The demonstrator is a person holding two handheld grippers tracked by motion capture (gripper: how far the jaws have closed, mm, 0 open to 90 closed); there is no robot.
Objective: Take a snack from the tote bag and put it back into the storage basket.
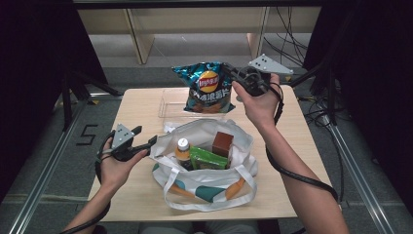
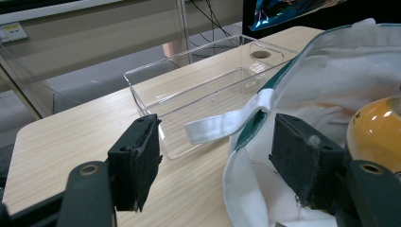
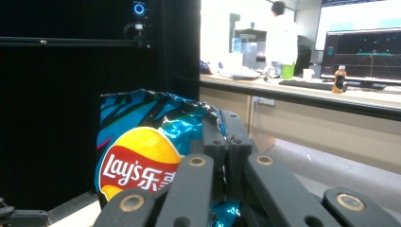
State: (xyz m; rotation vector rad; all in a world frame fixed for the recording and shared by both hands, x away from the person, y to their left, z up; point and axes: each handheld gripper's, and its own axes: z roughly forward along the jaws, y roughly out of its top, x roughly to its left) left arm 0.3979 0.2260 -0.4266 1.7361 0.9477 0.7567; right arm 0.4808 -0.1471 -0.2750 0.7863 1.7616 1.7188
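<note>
Overhead, we see right gripper [image 1: 233, 78] pinching chip bag [image 1: 208, 88] above clear tray [image 1: 168, 105], left gripper [image 1: 146, 138] released at tote bag [image 1: 204, 183] rim. Left gripper view adds tote strap [image 2: 222, 124] between spread jaws. Right gripper view: clenched jaws hide bag's edge.

Right hand-held gripper [image 1: 228, 69] pinching chip bag [image 1: 207, 88] above clear tray [image 1: 168, 105], white tote [image 1: 204, 168] nearby
</note>
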